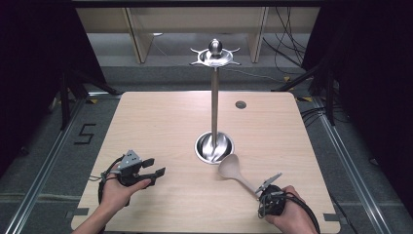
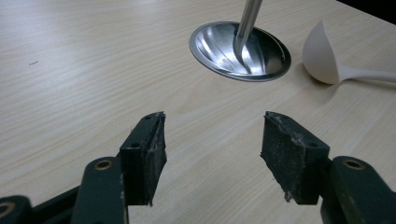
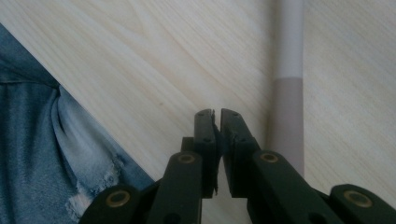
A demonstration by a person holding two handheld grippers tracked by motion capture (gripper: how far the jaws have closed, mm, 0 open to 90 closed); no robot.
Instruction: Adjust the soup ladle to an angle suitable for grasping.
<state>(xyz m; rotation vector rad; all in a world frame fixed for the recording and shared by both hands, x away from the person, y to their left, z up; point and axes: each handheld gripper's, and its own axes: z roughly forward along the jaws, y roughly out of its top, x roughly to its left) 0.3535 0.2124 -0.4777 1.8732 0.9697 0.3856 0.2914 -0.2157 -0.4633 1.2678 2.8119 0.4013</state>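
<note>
A beige ladle (image 1: pixel 230 167) lies on the wooden table (image 1: pixel 160 122), its bowl beside the round base of a metal stand (image 1: pixel 214 147). The handle runs toward my right gripper (image 1: pixel 267 204) near the front right edge. In the right gripper view the jaws (image 3: pixel 218 126) are shut with nothing between them, and the ladle handle (image 3: pixel 287 93) passes just to their right. My left gripper (image 1: pixel 154 167) rests at the front left, open and empty. Ahead of its jaws (image 2: pixel 212 149) are the stand base (image 2: pixel 240 51) and the ladle bowl (image 2: pixel 322 56).
The stand's pole (image 1: pixel 214 107) rises to a hooked top ring (image 1: pixel 215 54). A small round grommet (image 1: pixel 240 104) sits at the back of the table. Blue jeans (image 3: pixel 42 154) show past the table's near edge.
</note>
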